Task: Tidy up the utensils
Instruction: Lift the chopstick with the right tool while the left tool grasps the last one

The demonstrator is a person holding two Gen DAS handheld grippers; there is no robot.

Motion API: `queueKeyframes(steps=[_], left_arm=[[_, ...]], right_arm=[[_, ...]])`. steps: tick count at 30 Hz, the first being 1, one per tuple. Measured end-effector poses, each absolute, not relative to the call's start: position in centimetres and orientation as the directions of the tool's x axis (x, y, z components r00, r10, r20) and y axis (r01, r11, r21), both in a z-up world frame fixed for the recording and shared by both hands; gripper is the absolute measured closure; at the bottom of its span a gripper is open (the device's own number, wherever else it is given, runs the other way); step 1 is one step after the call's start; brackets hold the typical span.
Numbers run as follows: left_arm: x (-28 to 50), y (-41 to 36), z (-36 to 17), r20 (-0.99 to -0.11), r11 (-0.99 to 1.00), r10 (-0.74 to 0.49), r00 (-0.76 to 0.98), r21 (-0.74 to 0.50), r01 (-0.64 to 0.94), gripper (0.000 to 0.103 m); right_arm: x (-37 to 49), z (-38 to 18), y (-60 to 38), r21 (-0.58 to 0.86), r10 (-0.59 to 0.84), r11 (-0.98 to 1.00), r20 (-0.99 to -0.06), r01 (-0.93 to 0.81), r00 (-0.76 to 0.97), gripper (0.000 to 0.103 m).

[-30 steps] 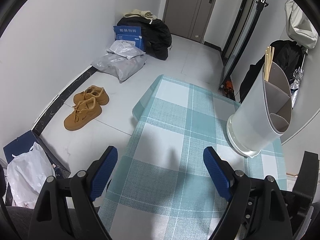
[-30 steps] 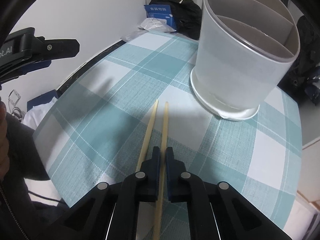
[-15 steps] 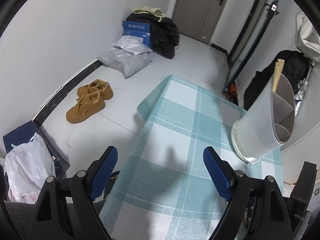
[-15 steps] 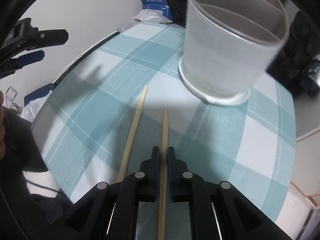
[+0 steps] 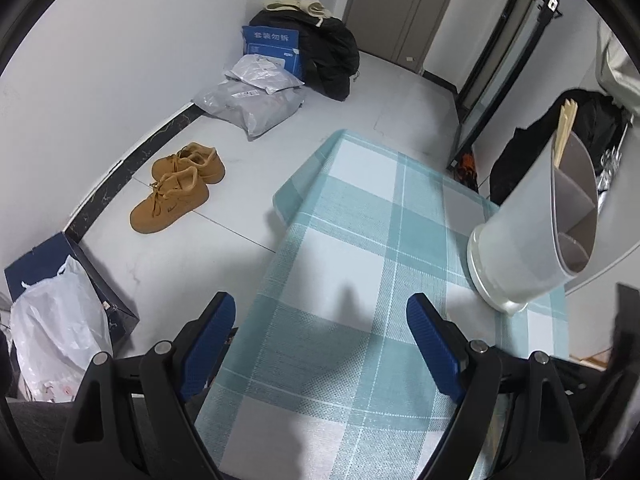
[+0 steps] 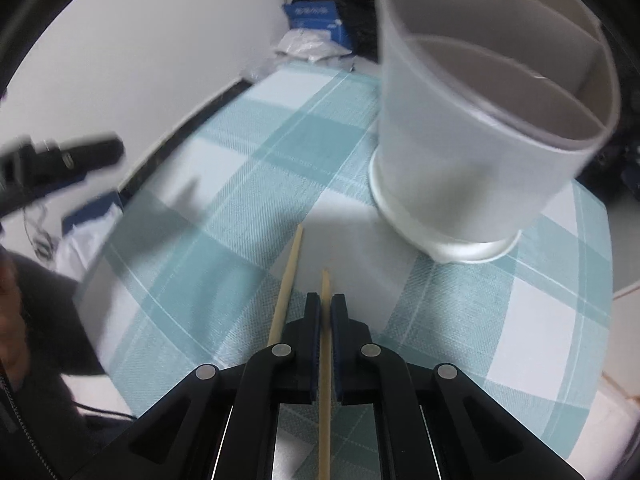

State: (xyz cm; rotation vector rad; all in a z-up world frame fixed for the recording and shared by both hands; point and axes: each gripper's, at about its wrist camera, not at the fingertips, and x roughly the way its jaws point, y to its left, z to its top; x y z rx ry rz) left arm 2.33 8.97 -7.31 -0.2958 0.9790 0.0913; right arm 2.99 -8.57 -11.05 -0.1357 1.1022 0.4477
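Two chopsticks show in the right wrist view: one chopstick [image 6: 325,344] is pinched between the pressed-together jaws of the right gripper [image 6: 325,300], its tip poking out just past them, and a second chopstick [image 6: 287,282] lies just beside it on the left, apparently loose on the checked tabletop [image 6: 224,184]. The divided holder [image 6: 480,128] stands upright ahead and to the right, near but not touching either stick; more chopsticks [image 5: 566,128] already stick out of its far compartment in the left wrist view. The left gripper [image 5: 320,344] hovers over the tabletop edge with jaws spread wide, nothing between them.

Risks, as judged from here:
- Grip sits near the tip with most of the stick trailing back, so it may pivot or slip out while being swung up toward the holder.
- Stick tip could strike the holder's rim or a divider and knock the holder, which looks light and sits near the tabletop edge.
- Stick could land in the wrong compartment, away from the other chopsticks.
- Loose chopstick is very near the jaws; a sideways drag may roll it off the tabletop.
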Motion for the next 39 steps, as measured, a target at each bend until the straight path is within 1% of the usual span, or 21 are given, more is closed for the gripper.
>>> queueKeyframes(steps=[3,11,13,17,21,28,30,33,34,36,38,39], left_arm=[[2.4,8.2,-7.7,-0.84,0.966,-0.049,0.54,-0.177,-0.188,0.019],[2.7,5.7,-9.0,-0.876,0.968,-0.141,0.46,-0.22,-0.123,0.019],[3.0,4.8,-9.3,-0.884,0.967,-0.174,0.433,-0.236,-0.094,0.019],[3.0,3.5,-9.4,-0.893,0.972,-0.186,0.409,-0.227,-0.054,0.019],[3.3,2.8,-10.4,-0.916,0.975,-0.182,0.358,-0.216,-0.056,0.019],[4.6,0.4,-10.9,-0.936,0.992,-0.112,0.333,-0.123,-0.014,0.02],[4.9,-0.2,-11.3,-0.942,0.995,-0.096,0.321,-0.103,-0.004,0.023],[5.3,-1.0,-11.7,-0.948,1.0,-0.019,0.317,-0.021,-0.005,0.026],[5.4,-1.3,-11.7,-0.948,1.0,-0.01,0.319,-0.013,-0.005,0.027],[5.5,-1.6,-11.6,-0.949,1.0,-0.007,0.316,-0.014,-0.021,0.035],[5.5,-2.1,-11.4,-0.95,1.0,-0.006,0.314,-0.015,-0.026,0.057],[5.5,-2.5,-11.3,-0.95,1.0,0.001,0.312,-0.003,-0.014,0.062]], right_arm=[[2.5,-9.8,-10.5,0.201,0.346,0.91,-0.849,-0.361,0.399,0.099],[1.7,-7.6,-16.2,0.413,0.469,0.882,-0.727,-0.226,0.503,0.099],[1.9,-7.0,-16.8,0.437,0.476,0.875,-0.702,-0.208,0.53,0.099],[1.7,-6.6,-19.1,0.513,0.498,0.845,-0.648,-0.152,0.577,0.099],[1.2,-7.0,-22.8,0.586,0.495,0.808,-0.621,-0.06,0.607,0.098],[1.2,-8.1,-26.0,0.632,0.466,0.774,-0.611,0.04,0.64,0.098],[1.1,-8.5,-26.8,0.64,0.456,0.766,-0.608,0.06,0.65,0.098],[0.9,-8.4,-27.8,0.647,0.44,0.759,-0.597,0.078,0.671,0.098],[0.9,-8.4,-28.1,0.647,0.435,0.758,-0.593,0.08,0.677,0.098],[1.2,-8.5,-28.7,0.643,0.423,0.762,-0.59,0.083,0.687,0.098],[1.1,-8.2,-28.9,0.639,0.417,0.766,-0.586,0.079,0.694,0.098],[0.9,-8.0,-28.9,0.639,0.417,0.765,-0.584,0.078,0.696,0.098]])
